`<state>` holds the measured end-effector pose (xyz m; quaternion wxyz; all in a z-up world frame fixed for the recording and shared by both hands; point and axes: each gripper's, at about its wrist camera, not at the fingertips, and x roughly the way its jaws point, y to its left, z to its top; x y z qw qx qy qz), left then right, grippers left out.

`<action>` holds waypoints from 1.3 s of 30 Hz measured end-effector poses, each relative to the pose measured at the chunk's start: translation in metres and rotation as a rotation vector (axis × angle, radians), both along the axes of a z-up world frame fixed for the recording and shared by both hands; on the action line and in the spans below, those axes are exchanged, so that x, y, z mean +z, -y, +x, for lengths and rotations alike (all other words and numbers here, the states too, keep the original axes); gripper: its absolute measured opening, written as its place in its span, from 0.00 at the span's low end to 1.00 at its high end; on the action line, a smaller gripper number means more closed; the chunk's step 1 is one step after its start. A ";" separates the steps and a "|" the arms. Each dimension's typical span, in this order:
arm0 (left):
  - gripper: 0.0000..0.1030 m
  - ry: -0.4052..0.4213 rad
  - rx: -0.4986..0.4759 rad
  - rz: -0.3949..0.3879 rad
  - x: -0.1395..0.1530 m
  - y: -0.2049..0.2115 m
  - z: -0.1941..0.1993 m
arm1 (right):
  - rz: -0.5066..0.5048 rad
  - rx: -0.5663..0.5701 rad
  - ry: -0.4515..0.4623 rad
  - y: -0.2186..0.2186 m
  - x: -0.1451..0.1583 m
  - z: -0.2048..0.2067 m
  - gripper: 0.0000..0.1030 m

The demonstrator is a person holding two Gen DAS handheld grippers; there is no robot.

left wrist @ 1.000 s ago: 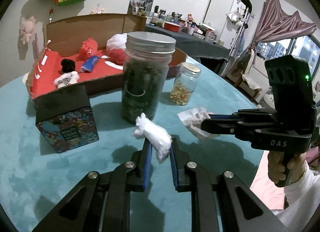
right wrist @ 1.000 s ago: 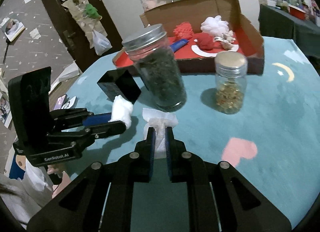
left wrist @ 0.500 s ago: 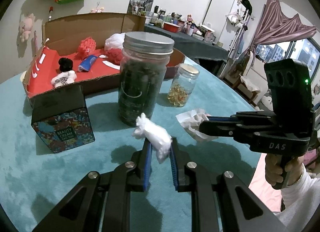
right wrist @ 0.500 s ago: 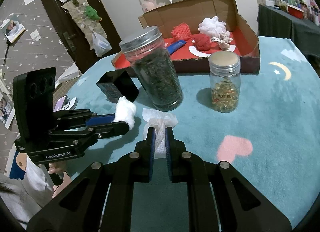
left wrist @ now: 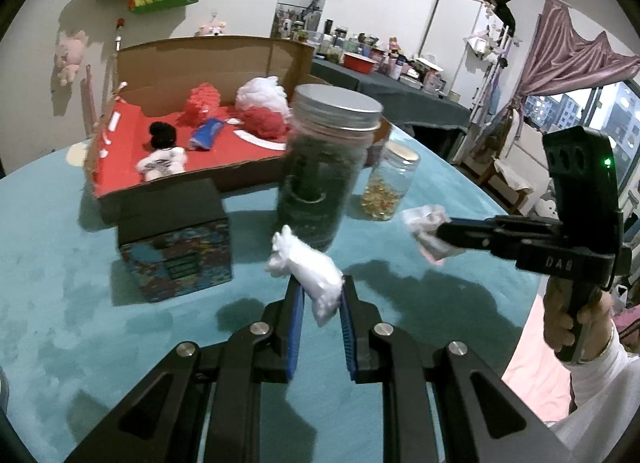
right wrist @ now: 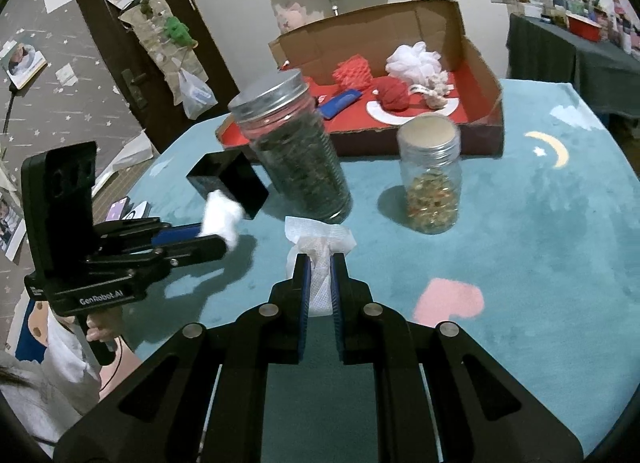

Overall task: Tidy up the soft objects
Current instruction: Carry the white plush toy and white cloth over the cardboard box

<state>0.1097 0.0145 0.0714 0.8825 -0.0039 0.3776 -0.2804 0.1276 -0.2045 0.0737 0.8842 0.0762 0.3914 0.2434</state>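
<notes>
My left gripper (left wrist: 320, 295) is shut on a small white soft lump (left wrist: 308, 267) and holds it above the teal table; it also shows in the right wrist view (right wrist: 220, 215). My right gripper (right wrist: 319, 267) is shut on a crumpled white mesh cloth (right wrist: 318, 239), which also shows in the left wrist view (left wrist: 426, 223). An open cardboard box with a red lining (left wrist: 248, 147) stands at the back and holds red and white puffs, a black-and-white plush and a blue item.
A tall glass jar with dark contents (left wrist: 320, 175) and a small jar with yellow contents (left wrist: 388, 187) stand in front of the box. A black patterned box (left wrist: 176, 243) sits left of the tall jar. The teal cloth (right wrist: 540, 223) covers the round table.
Both grippers have risen a little and moved slightly toward the box, still holding their soft objects. The jars and boxes have not moved.
</notes>
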 end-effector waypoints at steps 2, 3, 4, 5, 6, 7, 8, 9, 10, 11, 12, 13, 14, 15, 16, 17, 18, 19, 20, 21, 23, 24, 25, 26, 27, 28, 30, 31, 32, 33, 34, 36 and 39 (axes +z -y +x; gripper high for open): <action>0.18 -0.001 0.016 0.006 0.000 -0.008 -0.001 | -0.007 -0.012 0.003 0.004 0.001 0.000 0.09; 0.18 -0.003 0.024 0.010 -0.001 -0.012 -0.001 | -0.011 -0.020 0.004 0.007 0.002 0.001 0.09; 0.18 -0.005 0.031 0.014 -0.001 -0.016 -0.001 | -0.016 -0.028 0.005 0.010 0.002 0.001 0.09; 0.18 -0.008 0.040 0.022 -0.002 -0.020 -0.001 | -0.018 -0.035 0.005 0.013 0.002 0.002 0.09; 0.18 -0.009 0.047 0.028 -0.002 -0.023 -0.001 | -0.021 -0.041 0.005 0.016 0.002 0.002 0.09; 0.18 -0.012 0.058 0.035 -0.004 -0.028 -0.002 | -0.025 -0.049 0.003 0.020 0.002 0.003 0.09; 0.18 -0.017 0.066 0.039 -0.005 -0.033 -0.002 | -0.029 -0.057 0.002 0.023 0.002 0.003 0.09; 0.18 -0.023 0.074 0.040 -0.006 -0.037 -0.002 | -0.033 -0.066 0.001 0.026 0.001 0.004 0.09; 0.18 -0.031 0.085 0.042 -0.008 -0.043 -0.001 | -0.037 -0.077 -0.001 0.031 0.001 0.005 0.09; 0.18 -0.035 0.092 0.046 -0.009 -0.047 -0.001 | -0.038 -0.084 -0.003 0.034 0.001 0.006 0.09; 0.18 -0.038 0.101 0.050 -0.010 -0.051 0.000 | -0.039 -0.091 -0.004 0.037 0.001 0.007 0.09; 0.18 -0.040 0.113 0.058 -0.011 -0.056 0.001 | -0.040 -0.101 -0.008 0.042 0.000 0.008 0.09; 0.18 -0.042 0.123 0.065 -0.012 -0.060 0.002 | -0.042 -0.107 -0.011 0.045 -0.001 0.009 0.09; 0.18 -0.042 0.133 0.072 -0.013 -0.065 0.003 | -0.046 -0.114 -0.012 0.048 -0.001 0.011 0.09; 0.18 -0.043 0.144 0.079 -0.014 -0.070 0.005 | -0.052 -0.122 -0.012 0.052 -0.002 0.013 0.09; 0.18 -0.042 0.148 0.084 -0.014 -0.073 0.005 | -0.055 -0.126 -0.012 0.053 -0.002 0.014 0.09; 0.18 -0.041 0.155 0.091 -0.014 -0.077 0.008 | -0.060 -0.131 -0.013 0.055 -0.003 0.015 0.09; 0.18 -0.038 0.163 0.097 -0.015 -0.081 0.011 | -0.069 -0.135 -0.012 0.058 -0.003 0.018 0.09; 0.18 -0.044 0.165 0.098 -0.016 -0.085 0.015 | -0.076 -0.136 -0.011 0.059 -0.003 0.018 0.09; 0.18 -0.051 0.166 0.098 -0.016 -0.088 0.018 | -0.085 -0.139 -0.011 0.062 -0.004 0.021 0.09; 0.18 -0.057 0.168 0.104 -0.019 -0.094 0.025 | -0.092 -0.137 -0.016 0.065 -0.005 0.026 0.09; 0.18 -0.053 0.162 0.109 -0.019 -0.097 0.028 | -0.100 -0.138 -0.022 0.066 -0.007 0.030 0.09; 0.18 -0.050 0.158 0.116 -0.020 -0.099 0.032 | -0.110 -0.139 -0.024 0.066 -0.007 0.032 0.09; 0.18 -0.050 0.155 0.122 -0.021 -0.100 0.035 | -0.121 -0.136 -0.024 0.066 -0.007 0.035 0.09; 0.18 -0.050 0.150 0.128 -0.021 -0.102 0.039 | -0.129 -0.132 -0.021 0.067 -0.008 0.037 0.09; 0.18 -0.049 0.145 0.132 -0.021 -0.103 0.043 | -0.144 -0.131 -0.018 0.067 -0.007 0.041 0.09; 0.18 -0.049 0.136 0.141 -0.021 -0.106 0.050 | -0.158 -0.127 -0.017 0.068 -0.008 0.047 0.09; 0.18 -0.051 0.127 0.144 -0.020 -0.107 0.054 | -0.166 -0.126 -0.015 0.069 -0.007 0.050 0.09; 0.18 -0.049 0.122 0.145 -0.020 -0.108 0.056 | -0.173 -0.125 -0.016 0.069 -0.008 0.054 0.09; 0.18 -0.045 0.114 0.147 -0.018 -0.108 0.060 | -0.179 -0.124 -0.017 0.070 -0.008 0.058 0.09; 0.18 -0.040 0.102 0.146 -0.016 -0.108 0.064 | -0.185 -0.122 -0.018 0.071 -0.008 0.062 0.09; 0.18 -0.037 0.085 0.140 -0.012 -0.107 0.069 | -0.191 -0.112 -0.018 0.073 -0.007 0.071 0.09; 0.18 -0.023 0.060 0.160 -0.004 -0.103 0.078 | -0.214 -0.101 -0.012 0.074 -0.005 0.082 0.09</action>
